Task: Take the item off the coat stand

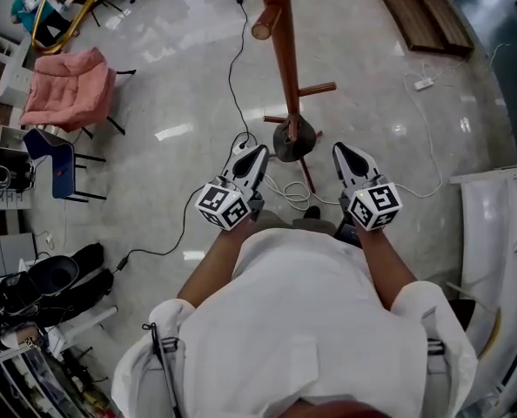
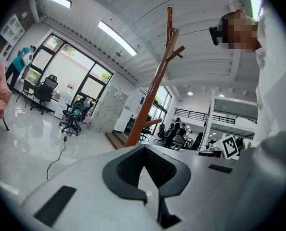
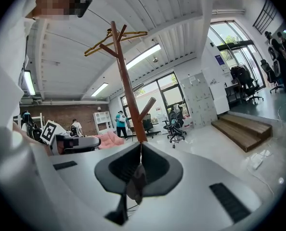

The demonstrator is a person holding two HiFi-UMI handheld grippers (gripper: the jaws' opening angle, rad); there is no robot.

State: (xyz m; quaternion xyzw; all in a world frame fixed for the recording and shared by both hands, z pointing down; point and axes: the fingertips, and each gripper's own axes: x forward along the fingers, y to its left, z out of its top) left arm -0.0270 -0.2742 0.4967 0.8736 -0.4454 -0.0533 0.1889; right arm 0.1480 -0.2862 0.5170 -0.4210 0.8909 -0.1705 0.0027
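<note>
1. A person (image 1: 311,320) in a white shirt stands facing a wooden coat stand (image 1: 285,59) on a glossy pale floor (image 1: 171,77), with a gripper in each hand.
2. The left gripper (image 1: 258,149) and the right gripper (image 1: 339,149) are held out side by side. The stand's round base lies just beyond and between their tips, and neither gripper touches it.
3. In the left gripper view, the left gripper (image 2: 144,147) has its jaws together at the tips with nothing clamped. The coat stand (image 2: 152,95) leans across the picture behind them.
4. In the right gripper view, the right gripper (image 3: 140,146) has its jaws closed on each other, also empty.
5. The hanger (image 3: 104,41), a thin gold-coloured one, sits across the top pegs of the coat stand (image 3: 128,95). It is high above the jaws and well apart from both grippers.
6. A pink chair (image 1: 67,90) stands off to the left, and a black cable (image 1: 237,59) runs over the floor towards the stand's foot.
7. Wooden steps (image 3: 244,129) rise at the right of the hall.
</note>
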